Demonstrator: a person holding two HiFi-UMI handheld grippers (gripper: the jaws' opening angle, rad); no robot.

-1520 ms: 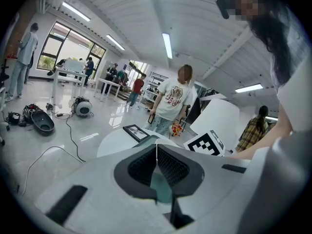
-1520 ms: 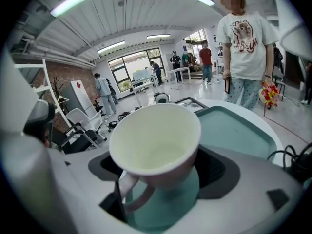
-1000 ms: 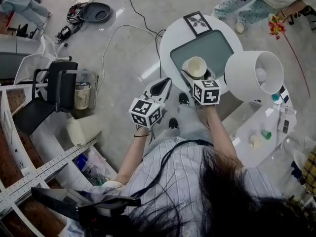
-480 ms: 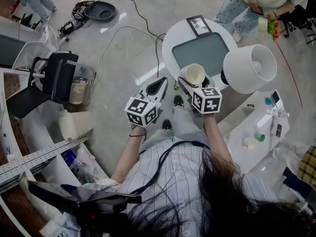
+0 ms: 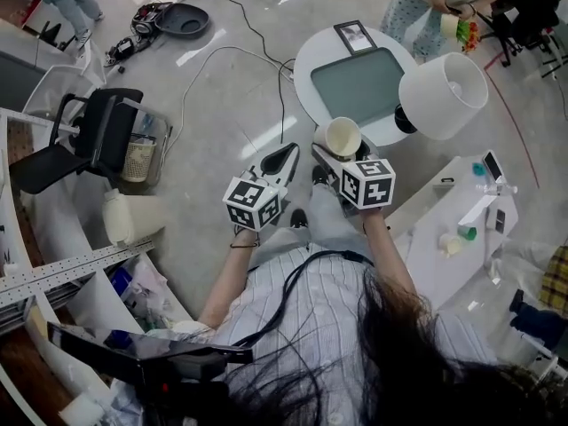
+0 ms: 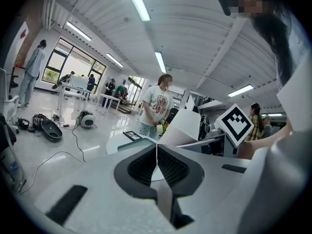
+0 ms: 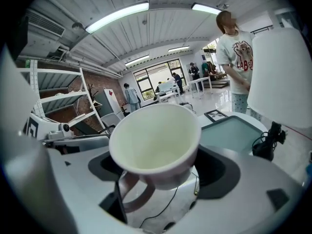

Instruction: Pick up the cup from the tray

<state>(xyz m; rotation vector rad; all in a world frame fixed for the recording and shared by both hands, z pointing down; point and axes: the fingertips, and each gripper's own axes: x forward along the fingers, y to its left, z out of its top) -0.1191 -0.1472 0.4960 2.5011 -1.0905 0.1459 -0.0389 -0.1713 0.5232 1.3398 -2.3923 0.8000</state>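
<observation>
A cream cup (image 5: 343, 137) with a handle hangs in the air just off the near edge of the round white table, with my right gripper (image 5: 342, 155) shut on it. In the right gripper view the cup (image 7: 155, 143) fills the space between the jaws, mouth up, handle toward the camera. The grey-green tray (image 5: 361, 84) lies bare on the table beyond it, also seen as the tray (image 7: 233, 132) in the right gripper view. My left gripper (image 5: 286, 159) hovers over the floor to the left, shut and holding nothing; its jaws (image 6: 156, 156) meet.
A white lamp shade (image 5: 442, 84) stands at the table's right edge, close to the right gripper. A framed picture (image 5: 354, 35) lies at the table's far side. A person stands beyond the table. A chair (image 5: 84, 140) and cables sit on the floor to the left.
The cup, held in my right gripper, has come off the tray and back toward me, past the table's near edge. The left gripper stays shut beside it.
</observation>
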